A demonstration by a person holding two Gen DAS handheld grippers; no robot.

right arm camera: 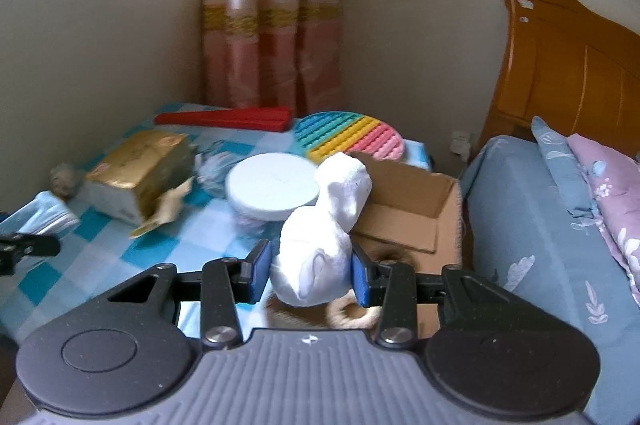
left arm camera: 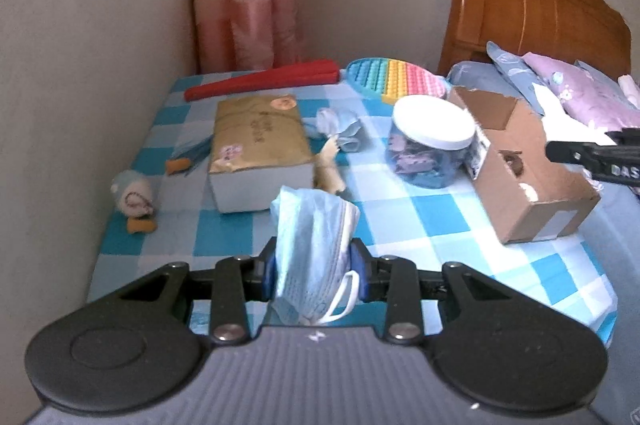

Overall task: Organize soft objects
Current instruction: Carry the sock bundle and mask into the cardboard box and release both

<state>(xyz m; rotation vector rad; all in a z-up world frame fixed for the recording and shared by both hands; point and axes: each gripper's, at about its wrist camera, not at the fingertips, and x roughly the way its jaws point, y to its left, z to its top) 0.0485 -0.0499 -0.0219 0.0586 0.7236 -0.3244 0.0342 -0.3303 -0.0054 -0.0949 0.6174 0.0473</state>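
My left gripper [left arm camera: 316, 273] is shut on a folded light-blue face mask [left arm camera: 312, 249], held above the blue checked table; the mask also shows in the right wrist view [right arm camera: 48, 213]. My right gripper [right arm camera: 312, 273] is shut on a white sock [right arm camera: 324, 233], held over the open cardboard box [right arm camera: 412, 213]. The right gripper's tip shows in the left wrist view [left arm camera: 592, 157] above the box [left arm camera: 528, 181]. A small plush toy [left arm camera: 134, 195] lies at the table's left edge. A crumpled blue mask [left arm camera: 340, 125] lies mid-table.
A gold tissue box [left arm camera: 256, 149], a clear jar with a white lid [left arm camera: 434, 141], a red folded fan [left arm camera: 264, 83] and a rainbow pop-it pad [left arm camera: 396, 81] are on the table. A bed with blue bedding [right arm camera: 532, 221] and a wooden headboard is to the right.
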